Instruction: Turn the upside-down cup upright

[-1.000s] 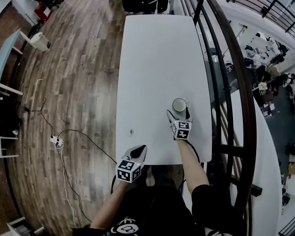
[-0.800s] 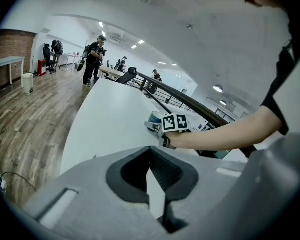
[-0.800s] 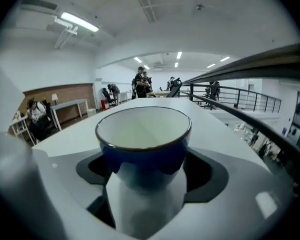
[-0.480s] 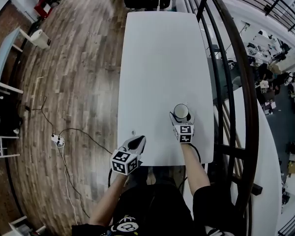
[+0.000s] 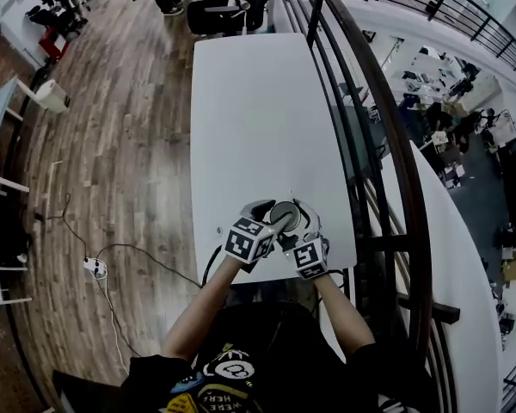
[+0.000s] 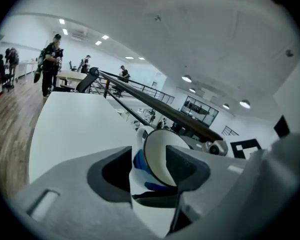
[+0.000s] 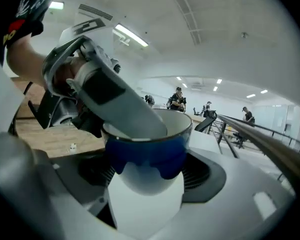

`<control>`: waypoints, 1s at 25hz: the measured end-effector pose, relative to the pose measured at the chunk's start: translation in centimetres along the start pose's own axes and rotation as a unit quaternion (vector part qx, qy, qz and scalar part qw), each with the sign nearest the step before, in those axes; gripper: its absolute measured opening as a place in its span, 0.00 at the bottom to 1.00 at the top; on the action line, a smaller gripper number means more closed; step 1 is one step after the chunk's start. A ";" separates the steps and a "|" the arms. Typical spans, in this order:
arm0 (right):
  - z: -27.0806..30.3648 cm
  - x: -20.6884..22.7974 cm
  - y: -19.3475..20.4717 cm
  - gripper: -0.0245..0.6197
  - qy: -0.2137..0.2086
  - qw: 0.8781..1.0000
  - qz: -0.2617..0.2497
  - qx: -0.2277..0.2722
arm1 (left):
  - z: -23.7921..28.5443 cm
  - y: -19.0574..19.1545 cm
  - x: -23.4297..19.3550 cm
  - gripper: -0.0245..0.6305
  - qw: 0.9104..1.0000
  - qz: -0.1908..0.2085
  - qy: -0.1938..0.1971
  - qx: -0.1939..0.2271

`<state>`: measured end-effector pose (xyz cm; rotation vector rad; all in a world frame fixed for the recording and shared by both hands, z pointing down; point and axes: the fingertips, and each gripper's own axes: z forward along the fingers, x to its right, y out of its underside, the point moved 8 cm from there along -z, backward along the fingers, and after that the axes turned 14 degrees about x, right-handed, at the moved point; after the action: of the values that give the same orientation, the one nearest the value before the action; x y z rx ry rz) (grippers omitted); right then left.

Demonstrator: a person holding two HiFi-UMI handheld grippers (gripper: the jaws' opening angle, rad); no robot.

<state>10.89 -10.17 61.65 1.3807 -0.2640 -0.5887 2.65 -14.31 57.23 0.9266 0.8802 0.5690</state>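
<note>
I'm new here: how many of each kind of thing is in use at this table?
Cup: 1
Grippers: 2, left gripper, jaws just opened round the cup's rim; right gripper, jaws just closed on the cup
Table: 1
Total: 4

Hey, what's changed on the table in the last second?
The right gripper closed on the cup and lifted it off the table toward the near edge. The left gripper rose to meet it, its jaws just opening around the cup's rim. The table stayed put.
</note>
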 end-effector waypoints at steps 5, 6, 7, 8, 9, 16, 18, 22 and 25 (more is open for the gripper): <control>-1.4 -0.6 -1.9 0.64 0.003 0.996 -0.083 -0.037 | 0.0 0.4 -0.3 0.15 0.998 -0.050 -0.007 -0.023; -1.5 -0.6 -1.9 0.64 -0.001 0.994 -0.097 -0.042 | 0.2 0.5 -0.6 0.13 0.997 -0.065 0.001 -0.028; -1.6 -0.5 -1.8 0.64 -0.006 0.994 -0.105 -0.044 | 0.4 0.8 -0.9 0.13 0.996 -0.085 0.010 -0.030; -1.8 -0.3 -1.7 0.64 -0.009 0.994 -0.101 -0.040 | 0.5 1.0 -1.2 0.13 0.994 -0.107 0.017 -0.028; -2.1 -0.1 -1.5 0.64 -0.008 0.996 -0.083 -0.030 | 0.5 1.0 -1.6 0.13 0.991 -0.128 0.019 -0.022; -5.6 4.3 0.8 0.60 0.044 0.841 0.500 0.202 | -0.9 -2.2 -4.1 0.13 0.982 -0.174 0.005 0.070; -5.0 4.6 2.2 0.59 0.016 0.703 0.655 0.275 | -1.0 -2.5 -3.9 0.13 0.981 -0.175 0.016 0.087; -2.0 3.7 1.6 0.65 -0.052 0.550 0.765 0.331 | -0.7 -2.1 -3.0 0.13 0.978 -0.176 0.044 0.108; -0.4 3.2 0.6 0.65 -0.089 0.486 0.795 0.352 | -0.6 -1.4 -2.2 0.13 0.975 -0.175 0.068 0.116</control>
<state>13.91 -11.54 61.63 1.1493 -1.8637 1.1272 1.02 -16.39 56.70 0.9211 1.2240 0.2284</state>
